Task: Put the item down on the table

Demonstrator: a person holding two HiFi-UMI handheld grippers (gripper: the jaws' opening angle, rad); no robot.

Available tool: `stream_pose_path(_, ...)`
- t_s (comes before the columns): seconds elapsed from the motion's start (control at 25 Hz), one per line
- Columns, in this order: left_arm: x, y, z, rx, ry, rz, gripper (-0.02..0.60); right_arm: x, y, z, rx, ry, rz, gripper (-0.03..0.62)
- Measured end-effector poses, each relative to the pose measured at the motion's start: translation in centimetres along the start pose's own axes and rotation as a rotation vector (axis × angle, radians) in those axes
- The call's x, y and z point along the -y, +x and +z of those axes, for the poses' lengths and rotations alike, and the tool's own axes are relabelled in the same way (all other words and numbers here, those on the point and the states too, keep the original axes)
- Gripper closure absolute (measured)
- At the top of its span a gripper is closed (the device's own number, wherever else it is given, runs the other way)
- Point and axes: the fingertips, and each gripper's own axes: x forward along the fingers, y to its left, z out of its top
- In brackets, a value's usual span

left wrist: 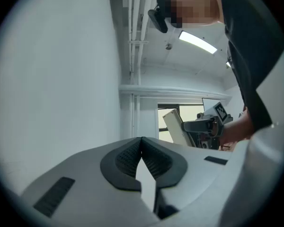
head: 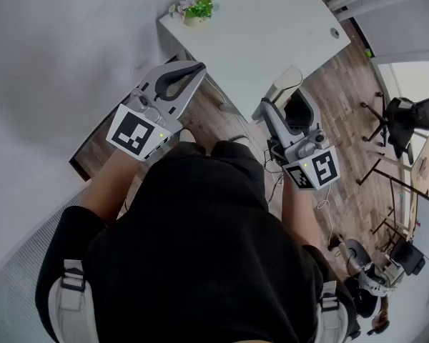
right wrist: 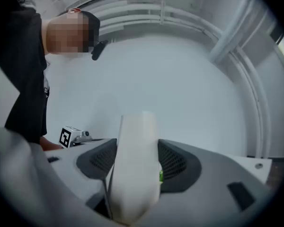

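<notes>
My right gripper point(head: 292, 98) is shut on a pale cream, flat carton-like item point(head: 285, 84) and holds it in the air, ahead of the person's black-clad body. In the right gripper view the item point(right wrist: 135, 167) stands upright between the dark ribbed pads point(right wrist: 173, 162), with a small green mark on its right edge. My left gripper point(head: 191, 70) is raised beside it, shut, with nothing between its pads point(left wrist: 128, 157), which meet at the tip. The white table point(head: 272, 34) lies ahead of both grippers. From the left gripper view, the right gripper with the item point(left wrist: 173, 124) shows further off.
A small potted plant point(head: 195, 6) stands at the table's near left corner, and a round cable port point(head: 334, 32) sits at its right edge. A white wall fills the left. Wood floor, cables, black stands point(head: 393, 127) and gear lie to the right.
</notes>
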Motion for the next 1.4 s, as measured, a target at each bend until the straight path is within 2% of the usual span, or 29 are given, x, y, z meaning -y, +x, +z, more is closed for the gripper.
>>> stream_pose_path(0.24, 5.8, 1.5, 2.5, 0.022, -0.016, -0.054, 0.588, -2.6, -4.4, 3.1, 0.084, -0.049, -0.005, 0.315)
stream_pose_path(0.4, 10.0, 4.4, 3.0, 0.036, -0.001, -0.078, 0.586, -1.3, -8.4, 3.1, 0.102, -0.037, -0.015, 0.315)
stream_pose_path(0.56, 14.8, 1.2, 4.5, 0.033, 0.014, -0.089, 0.587, -5.5, -12.2, 3.7, 0.115, -0.014, 0.001, 0.315)
stream_pose_path(0.68, 16.2, -0.4, 4.6, 0.041, 0.017, -0.099, 0.587, -7.3, -13.1, 3.6, 0.127, -0.001, 0.005, 0.315)
stream_pose_path(0.96, 15.8, -1.9, 4.8, 0.045, 0.027, -0.113, 0.586, -8.5, -13.0, 4.1, 0.146, 0.003, -0.041, 0.315)
stream_pose_path(1.16, 14.2, -2.4, 4.5, 0.05, 0.032, -0.133, 0.587, -8.1, -11.6, 3.2, 0.107, -0.043, -0.098, 0.315)
stream_pose_path(1.4, 11.1, -2.4, 4.3, 0.045, 0.01, -0.163, 0.586, -7.9, -8.0, 2.8, 0.092, -0.049, -0.127, 0.315)
